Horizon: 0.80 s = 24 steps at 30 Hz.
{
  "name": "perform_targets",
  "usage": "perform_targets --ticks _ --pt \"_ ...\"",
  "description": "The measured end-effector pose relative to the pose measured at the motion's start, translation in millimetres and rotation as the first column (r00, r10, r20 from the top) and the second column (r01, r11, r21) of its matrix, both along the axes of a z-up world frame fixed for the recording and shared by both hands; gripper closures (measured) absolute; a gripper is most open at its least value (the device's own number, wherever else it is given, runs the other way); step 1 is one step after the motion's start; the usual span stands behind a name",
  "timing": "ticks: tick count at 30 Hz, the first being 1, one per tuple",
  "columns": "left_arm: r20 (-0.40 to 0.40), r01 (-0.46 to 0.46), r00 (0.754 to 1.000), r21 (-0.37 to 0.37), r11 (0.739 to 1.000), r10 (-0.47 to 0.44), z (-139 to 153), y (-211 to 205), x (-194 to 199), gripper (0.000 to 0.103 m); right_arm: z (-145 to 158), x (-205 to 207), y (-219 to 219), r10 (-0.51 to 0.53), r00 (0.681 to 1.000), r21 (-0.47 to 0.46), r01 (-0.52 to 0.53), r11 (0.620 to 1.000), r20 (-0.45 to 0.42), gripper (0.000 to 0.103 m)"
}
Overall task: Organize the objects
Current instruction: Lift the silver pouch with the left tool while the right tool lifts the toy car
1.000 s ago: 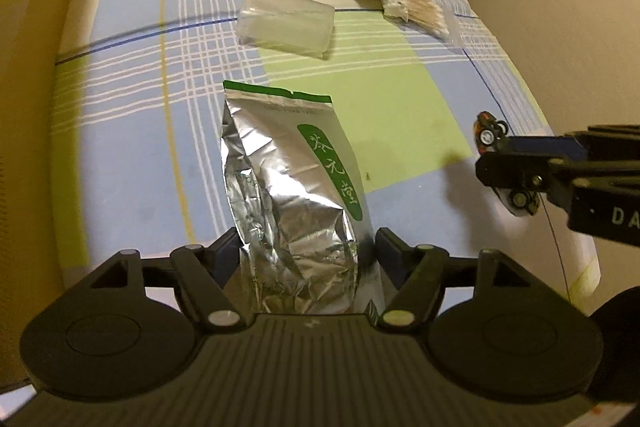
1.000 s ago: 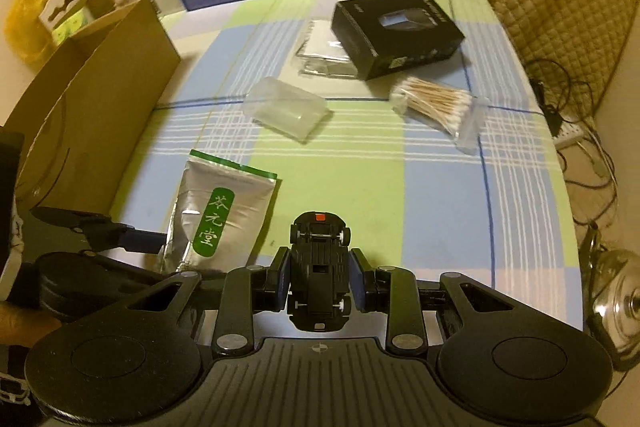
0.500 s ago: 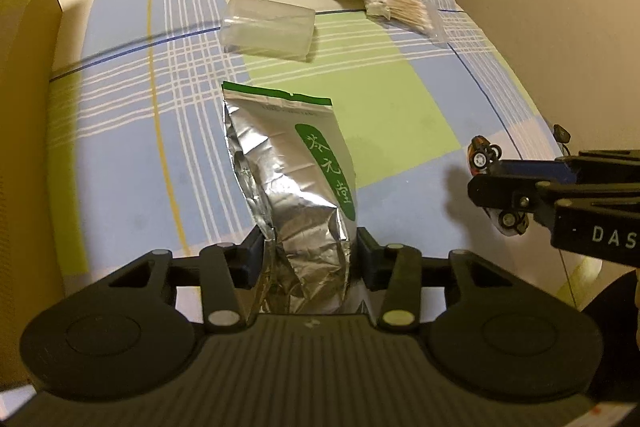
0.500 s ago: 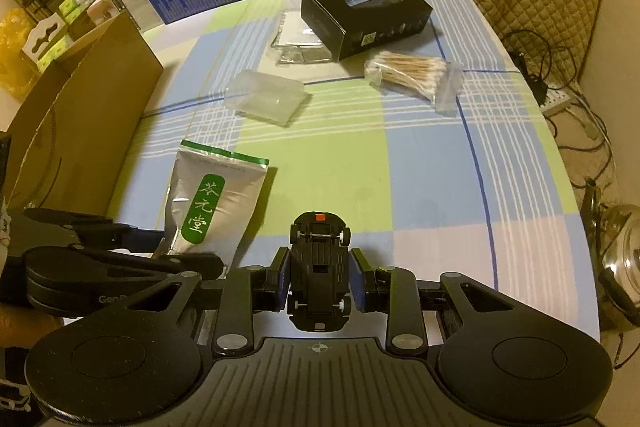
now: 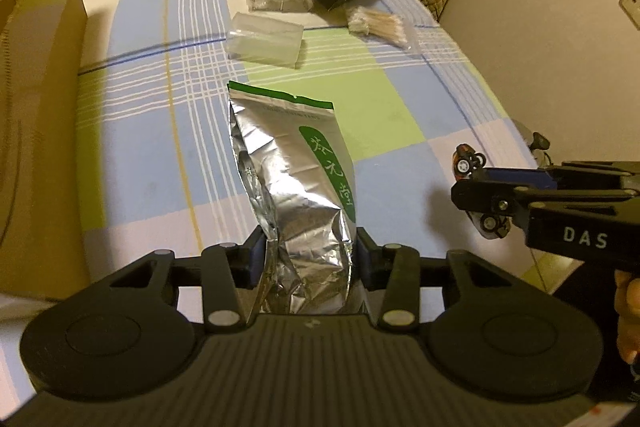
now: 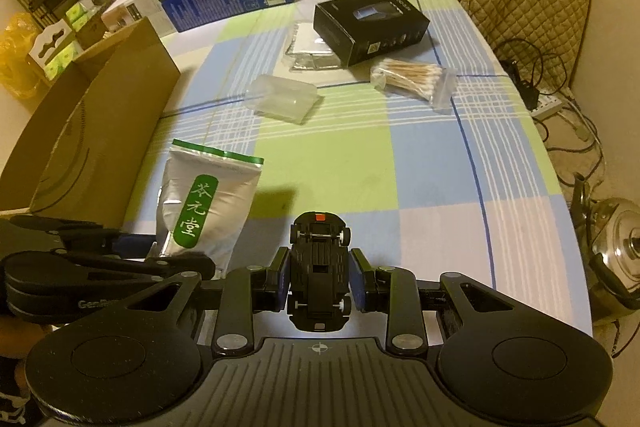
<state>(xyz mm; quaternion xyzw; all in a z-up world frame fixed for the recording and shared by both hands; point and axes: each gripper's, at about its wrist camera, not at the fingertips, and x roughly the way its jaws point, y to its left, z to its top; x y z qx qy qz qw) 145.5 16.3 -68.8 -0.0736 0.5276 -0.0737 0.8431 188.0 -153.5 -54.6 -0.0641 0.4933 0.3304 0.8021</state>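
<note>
Foil tea pouch point(image 5: 296, 187) clamped in left gripper point(image 5: 310, 259), toy car point(image 6: 319, 267) pinched belly-up in right gripper point(image 6: 319, 281), above checked tablecloth point(image 6: 420, 163)

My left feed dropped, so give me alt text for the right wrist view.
The right hand-held gripper is shut on an upside-down toy car above a checked tablecloth. To its left, the left hand-held gripper holds a silver tea pouch beside a cardboard box; cotton swabs and a black box lie farther back.
</note>
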Motion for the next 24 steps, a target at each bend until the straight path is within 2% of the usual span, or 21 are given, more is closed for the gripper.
perform_targets --ticks 14,24 --pt "0.096 -0.010 0.995 0.025 1.000 0.008 56 8 -47 0.064 36 -39 2 0.028 0.997 0.036 -0.031 0.999 0.066 0.076" --pt "0.131 -0.033 0.991 0.047 0.998 0.027 75 21 -78 0.064 48 -66 15 0.079 0.993 0.043 -0.083 0.996 0.088 0.076"
